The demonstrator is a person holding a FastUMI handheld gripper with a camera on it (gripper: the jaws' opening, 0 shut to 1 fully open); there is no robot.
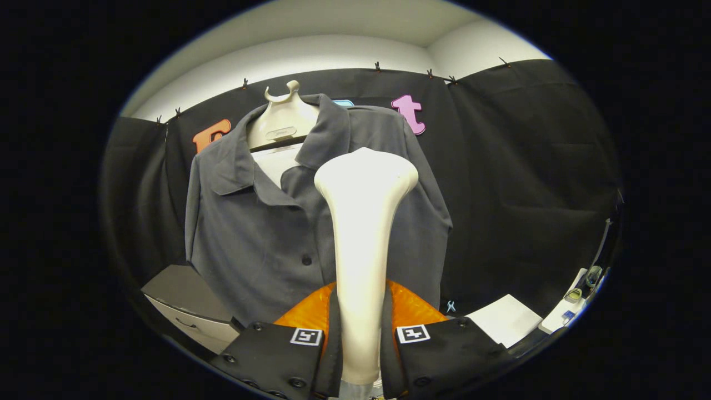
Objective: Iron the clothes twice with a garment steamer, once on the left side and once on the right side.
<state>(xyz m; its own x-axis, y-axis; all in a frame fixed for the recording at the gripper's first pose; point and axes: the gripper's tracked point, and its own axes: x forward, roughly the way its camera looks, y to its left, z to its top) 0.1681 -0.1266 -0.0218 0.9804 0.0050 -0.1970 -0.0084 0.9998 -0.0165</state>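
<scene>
Fingers clamped on steamer before hung shirt

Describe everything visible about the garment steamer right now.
The garment steamer is a smooth cream-white plastic-looking wand: a slim handle widening to a rounded head on top. It stands upright, clamped between the fingers of the hand-held gripper, both pressing its lower handle. The head sits in front of the grey shirt; whether it touches the fabric cannot be told.
</scene>
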